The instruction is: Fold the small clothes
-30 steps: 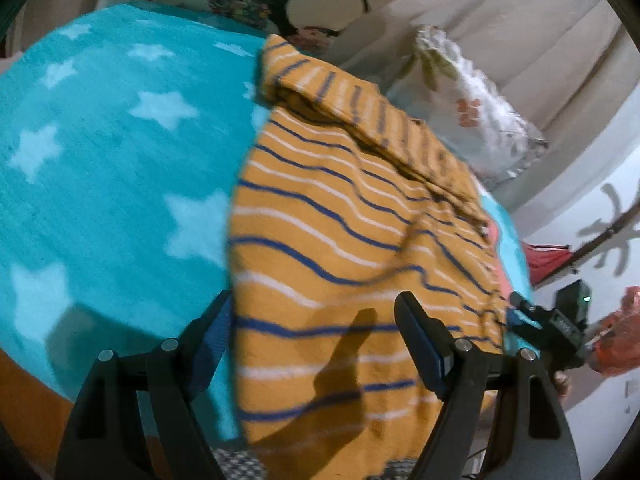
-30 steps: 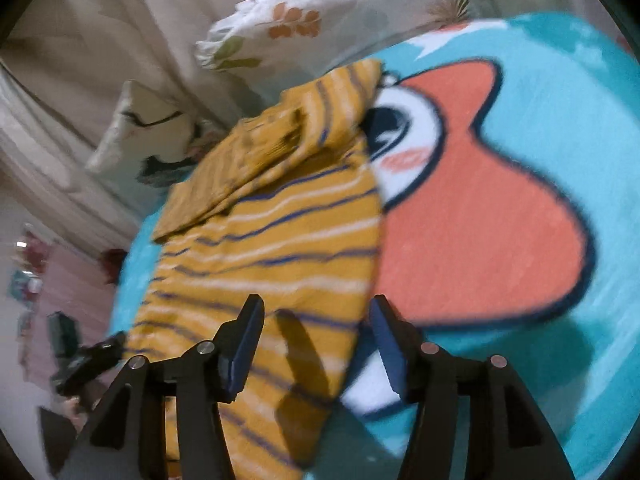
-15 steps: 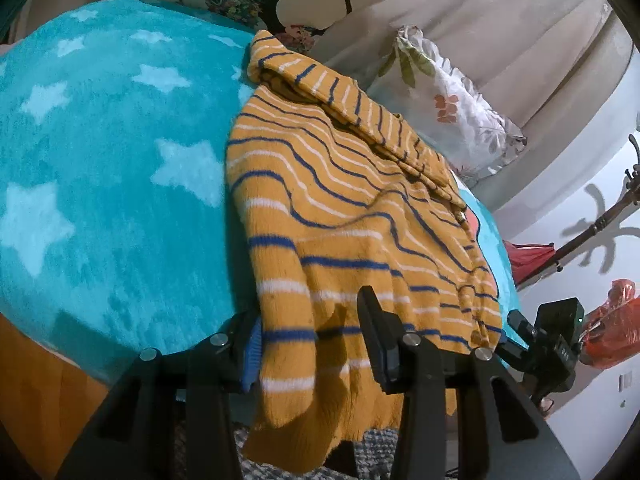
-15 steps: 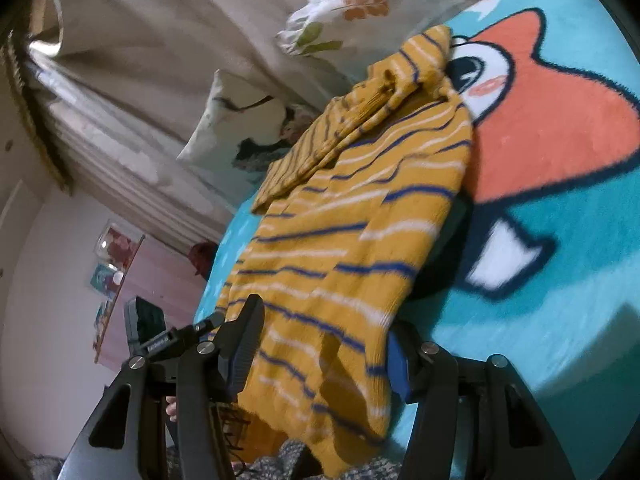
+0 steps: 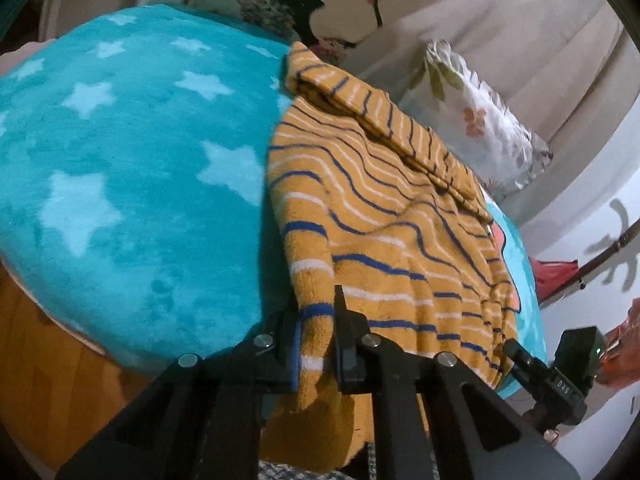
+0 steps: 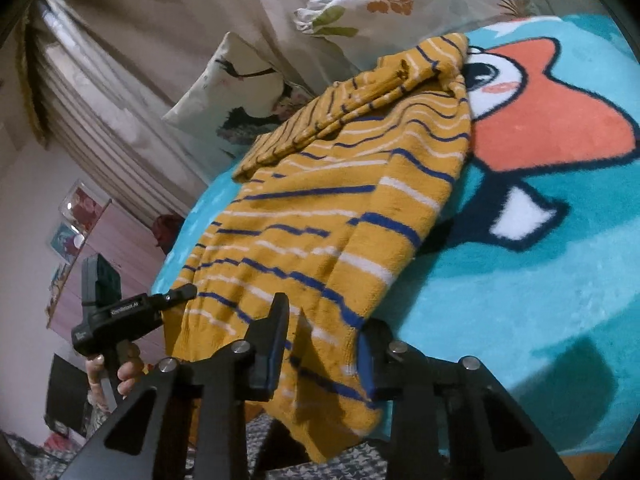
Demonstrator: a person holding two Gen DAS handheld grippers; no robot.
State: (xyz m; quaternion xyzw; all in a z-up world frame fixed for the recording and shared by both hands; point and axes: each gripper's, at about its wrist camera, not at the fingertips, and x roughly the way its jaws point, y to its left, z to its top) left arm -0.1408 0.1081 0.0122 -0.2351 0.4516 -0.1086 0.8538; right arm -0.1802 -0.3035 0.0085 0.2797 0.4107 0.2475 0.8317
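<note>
Left wrist view: left tool (image 5: 318, 340) pinching fuzzy striped knit sweater (image 5: 384, 216); right tool (image 6: 322, 344) spread around its hem.

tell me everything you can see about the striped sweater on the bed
The sweater is mustard-yellow fuzzy knit with thin navy and white stripes. It lies spread on the teal blanket, a sleeve folded across its far end near the pillows, its near hem hanging off the bed edge. The left gripper is shut on one hem corner; the right gripper has its fingers around the other corner, not fully shut.
</note>
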